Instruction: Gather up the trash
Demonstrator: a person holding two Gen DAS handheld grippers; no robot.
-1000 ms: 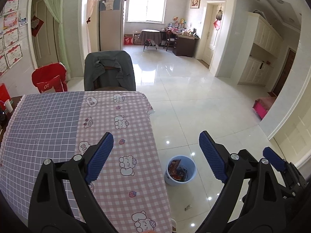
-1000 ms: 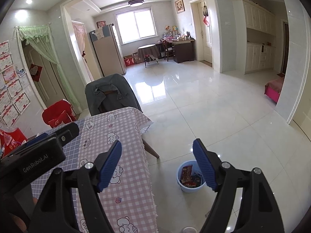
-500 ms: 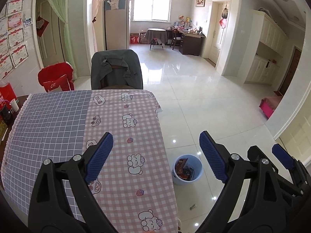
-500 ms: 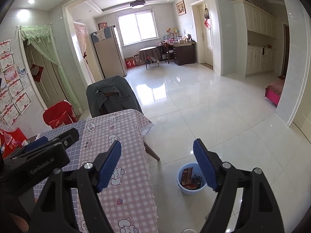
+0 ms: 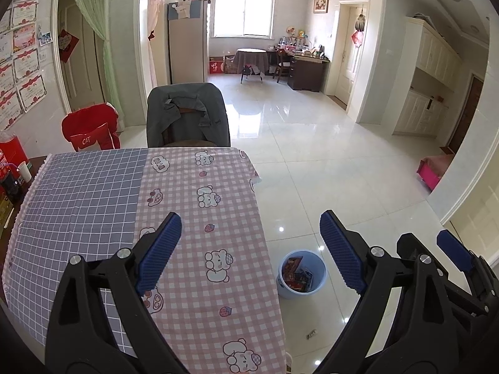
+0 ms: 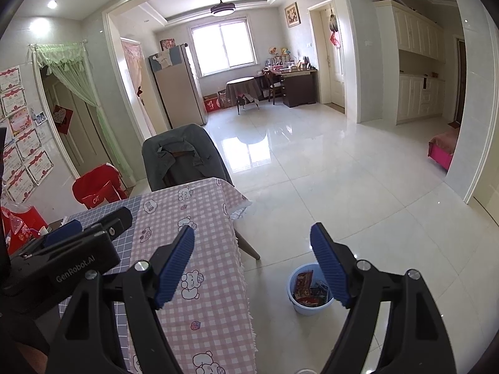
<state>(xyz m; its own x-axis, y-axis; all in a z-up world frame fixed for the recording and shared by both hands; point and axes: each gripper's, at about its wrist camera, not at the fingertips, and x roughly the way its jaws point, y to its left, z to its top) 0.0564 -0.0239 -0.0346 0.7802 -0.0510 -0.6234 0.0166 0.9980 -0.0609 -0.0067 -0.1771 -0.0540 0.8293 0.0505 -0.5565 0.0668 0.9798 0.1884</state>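
The left tongs [image 5: 249, 249] hang over the counter [image 5: 93, 205] with their blue pads wide apart and nothing between them. The right tongs [image 6: 252, 265] are spread just as wide and grip nothing. A pale blue bin [image 5: 301, 274] stands on the tiled floor [image 5: 327, 168] just beside the counter's edge, below and between both pairs, with bright wrappers [image 6: 307, 290] lying inside it. A chair [image 5: 187, 115] draped with a grey jacket stands beyond the counter's far end.
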